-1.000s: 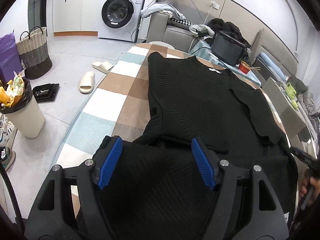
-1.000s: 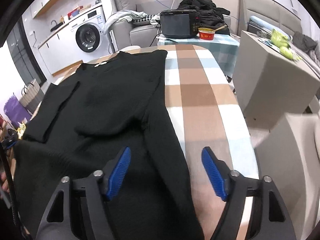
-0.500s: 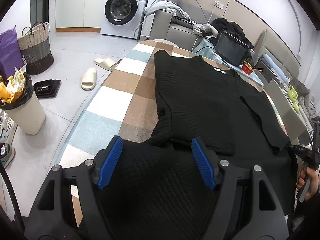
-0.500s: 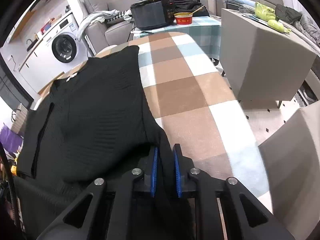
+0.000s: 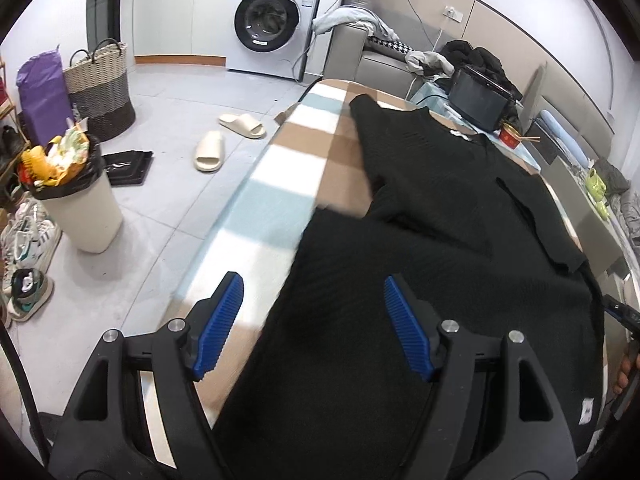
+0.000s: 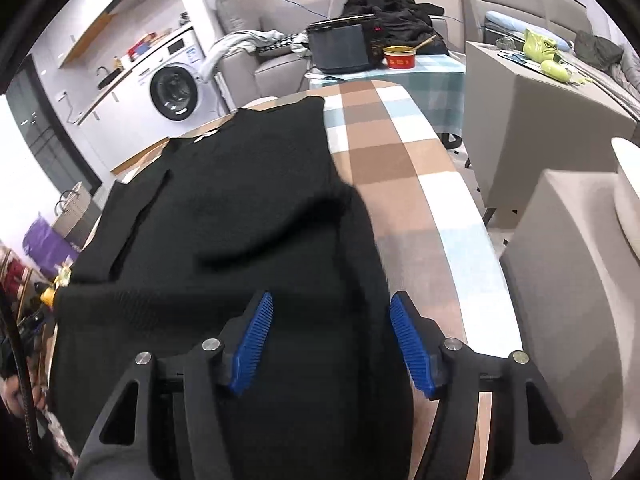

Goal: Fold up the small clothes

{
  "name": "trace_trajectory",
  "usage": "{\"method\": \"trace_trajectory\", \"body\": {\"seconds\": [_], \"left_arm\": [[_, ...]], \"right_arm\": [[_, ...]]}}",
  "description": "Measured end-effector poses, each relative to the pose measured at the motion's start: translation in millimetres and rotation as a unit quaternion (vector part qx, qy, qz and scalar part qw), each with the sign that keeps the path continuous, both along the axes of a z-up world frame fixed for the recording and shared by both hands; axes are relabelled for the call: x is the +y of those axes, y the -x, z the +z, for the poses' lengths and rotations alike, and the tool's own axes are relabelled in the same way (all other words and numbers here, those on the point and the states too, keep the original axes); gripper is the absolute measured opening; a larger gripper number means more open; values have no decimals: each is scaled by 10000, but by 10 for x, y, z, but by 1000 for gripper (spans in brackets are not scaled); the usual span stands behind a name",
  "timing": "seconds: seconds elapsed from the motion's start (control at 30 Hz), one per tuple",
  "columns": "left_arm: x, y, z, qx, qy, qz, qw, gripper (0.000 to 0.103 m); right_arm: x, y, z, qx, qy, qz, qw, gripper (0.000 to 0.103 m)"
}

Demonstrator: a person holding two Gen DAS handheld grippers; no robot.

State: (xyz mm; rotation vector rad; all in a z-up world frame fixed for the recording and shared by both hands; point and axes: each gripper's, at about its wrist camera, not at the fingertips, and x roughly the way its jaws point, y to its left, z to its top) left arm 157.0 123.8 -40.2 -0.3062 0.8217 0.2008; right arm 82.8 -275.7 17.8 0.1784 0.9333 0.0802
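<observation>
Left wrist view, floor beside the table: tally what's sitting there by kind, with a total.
Beige slippers: 2
Bins, one white and overfull: 1
Woven baskets: 1
Purple bags: 1
Black trays: 1
Total: 6, leaving out the partly cut-off sneakers at the edge.

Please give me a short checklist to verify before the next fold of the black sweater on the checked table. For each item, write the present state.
1. Black sweater lies wholly on the checked table: cannot tell; the near hem is hidden under the grippers.
2. Left gripper free of cloth: ok; jaws stand wide, pads not pressing the sweater.
3. Right gripper free of cloth: ok; jaws are opening, with cloth under them but not pinched.
4. Sleeve already folded onto the body: ok.
5. Surface flat: not ok; a raised fold shows near the right edge.
6. Bare table beside the sweater free of other things: ok.
</observation>
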Motion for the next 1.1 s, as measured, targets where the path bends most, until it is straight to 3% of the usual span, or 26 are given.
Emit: {"method": "trace_trajectory", "body": {"seconds": [0.2, 0.37, 0.53, 0.8, 1.1], "left_arm": [[-19, 387, -85, -10, -80, -40, 10000, 72], [-85, 658, -146, 64, -195, -256, 9995, 72], [-48, 794, -204, 138, -177, -166, 9996, 73], [10, 725, -349, 316, -63, -149, 9994, 73], [-200, 406, -379, 465, -496, -506, 9964, 72]], "right_arm": [[-45, 526, -63, -65, -274, 158, 9995, 64], [-62, 837, -125, -21, -182, 334, 9993, 65], [-116, 1003, -179, 99, -166, 485, 9986, 67], [-154, 1094, -232, 141, -123, 603, 9980, 67], [-73, 1079, -286, 219, 9, 743, 9970, 69]]}}
